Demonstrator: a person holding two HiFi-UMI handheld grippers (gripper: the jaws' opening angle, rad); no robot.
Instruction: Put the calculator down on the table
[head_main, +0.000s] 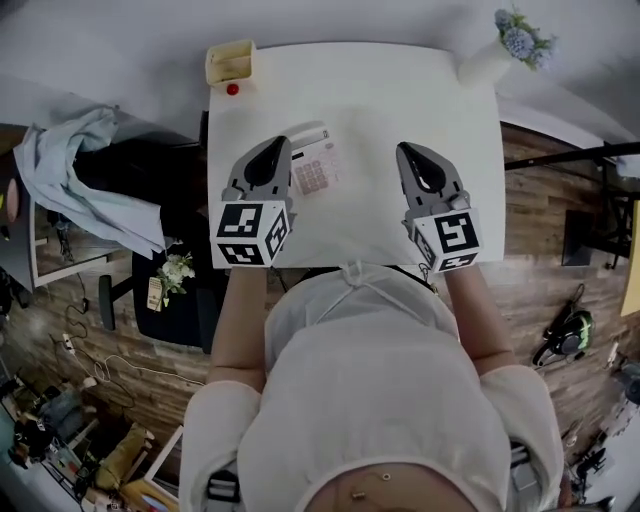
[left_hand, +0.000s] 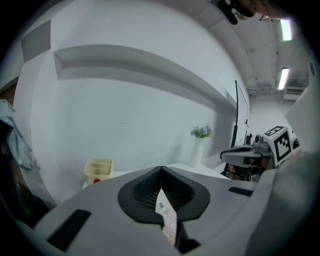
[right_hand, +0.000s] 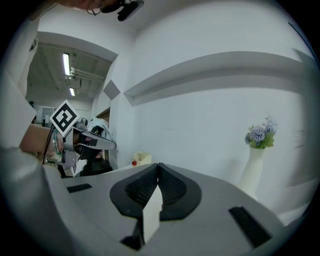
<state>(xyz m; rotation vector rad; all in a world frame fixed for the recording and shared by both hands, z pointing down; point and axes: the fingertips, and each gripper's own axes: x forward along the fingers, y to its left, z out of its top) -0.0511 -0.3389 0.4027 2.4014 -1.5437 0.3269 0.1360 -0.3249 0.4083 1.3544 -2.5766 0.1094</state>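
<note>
Calculator (head_main: 318, 168): lies flat on the white bench (head_main: 380, 110), partly under the left tongs (head_main: 280, 148).
Left tongs: jaws closed together, holding nothing.
Right tongs (head_main: 405, 152): jaws closed, empty.
Yellow box (head_main: 230, 62) and vase (head_main: 485, 62): at the bench's far corners.

White surface (head_main: 400, 110). White calculator (head_main: 318, 165) with pale pink keys. Grey left claw (head_main: 281, 147) and grey right claw (head_main: 407, 152), black-padded, their cubes (head_main: 252, 233) patterned with black-and-white squares. Far left corner: cream box (head_main: 230, 62), red ball (head_main: 233, 89). Far right corner: white vase (head_main: 483, 64), lilac-blue flowers (head_main: 522, 38). Brown wood-grain floor (head_main: 540, 290).
</note>
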